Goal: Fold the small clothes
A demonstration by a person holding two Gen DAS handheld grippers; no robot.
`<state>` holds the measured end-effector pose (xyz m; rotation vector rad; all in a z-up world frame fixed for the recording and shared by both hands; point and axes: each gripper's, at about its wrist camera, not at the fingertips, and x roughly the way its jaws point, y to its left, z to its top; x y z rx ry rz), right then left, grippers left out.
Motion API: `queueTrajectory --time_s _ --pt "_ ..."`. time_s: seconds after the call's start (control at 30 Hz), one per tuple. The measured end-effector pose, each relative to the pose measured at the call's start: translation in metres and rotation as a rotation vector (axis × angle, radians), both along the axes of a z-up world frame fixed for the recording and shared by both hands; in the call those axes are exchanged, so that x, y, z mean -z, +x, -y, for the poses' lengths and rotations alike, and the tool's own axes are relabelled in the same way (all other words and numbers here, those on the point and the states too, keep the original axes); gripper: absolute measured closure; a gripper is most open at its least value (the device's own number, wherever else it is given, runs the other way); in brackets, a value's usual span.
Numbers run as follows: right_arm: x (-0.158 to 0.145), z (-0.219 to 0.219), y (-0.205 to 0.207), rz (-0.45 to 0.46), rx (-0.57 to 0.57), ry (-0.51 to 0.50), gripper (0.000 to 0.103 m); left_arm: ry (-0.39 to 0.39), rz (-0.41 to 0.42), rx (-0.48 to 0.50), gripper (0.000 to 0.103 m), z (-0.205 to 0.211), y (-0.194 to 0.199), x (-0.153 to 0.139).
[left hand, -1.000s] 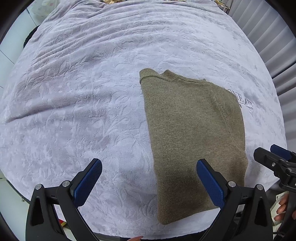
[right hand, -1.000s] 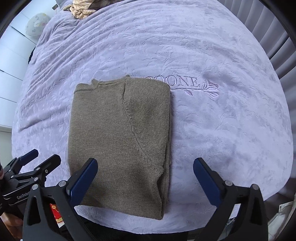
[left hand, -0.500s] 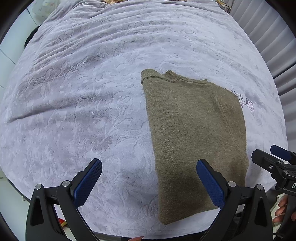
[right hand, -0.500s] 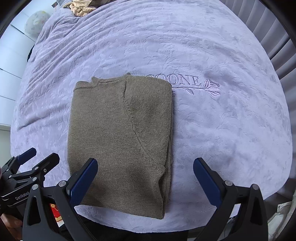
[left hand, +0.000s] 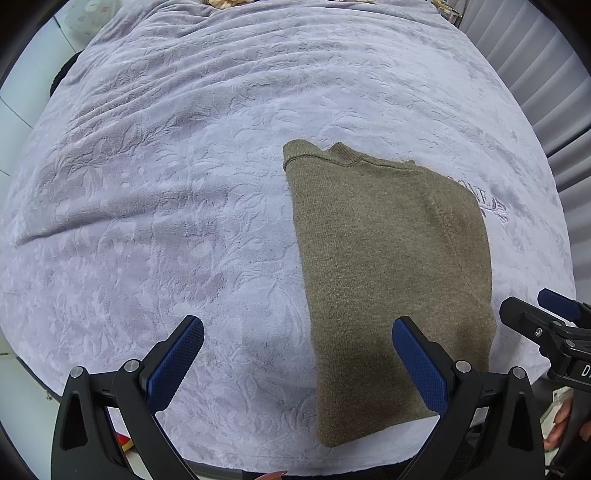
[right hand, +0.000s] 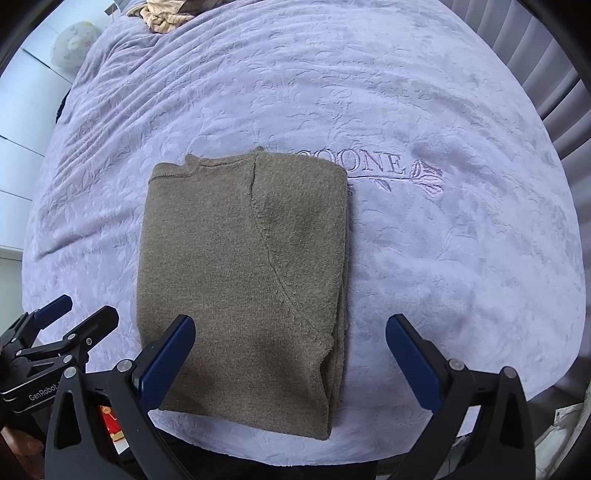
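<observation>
An olive-brown knit sweater (left hand: 388,266) lies folded into a long rectangle on the lilac bedspread (left hand: 166,184), collar at the far end. It also shows in the right wrist view (right hand: 243,266). My left gripper (left hand: 297,363) is open and empty, held above the near edge with its right finger over the sweater's near left part. My right gripper (right hand: 290,363) is open and empty above the sweater's near right corner. Each gripper shows at the edge of the other's view: the right gripper (left hand: 546,317) and the left gripper (right hand: 62,325).
The bedspread (right hand: 443,240) has embroidered lettering and a rose (right hand: 399,170) just right of the sweater. A heap of clothes (right hand: 166,14) lies at the far end. Curtains (left hand: 535,66) hang on the right. The bed's near edge runs just below the grippers.
Both grippers have shifted only slightly; the sweater sits a little lower in both views. Both stay open and the sweater has not moved on the bed.
</observation>
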<state>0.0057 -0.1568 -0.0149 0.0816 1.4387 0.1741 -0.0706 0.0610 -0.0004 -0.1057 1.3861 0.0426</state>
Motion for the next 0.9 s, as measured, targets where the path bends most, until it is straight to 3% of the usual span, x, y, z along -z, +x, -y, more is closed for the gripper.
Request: queueTrajectory --time_s 0.9 --pt "0.0002 -0.0052 0.0003 -0.030 -0.001 -0.053 0.000 0.040 0.011 -0.001 0.001 0.0006 -0.0020 -0.0036"
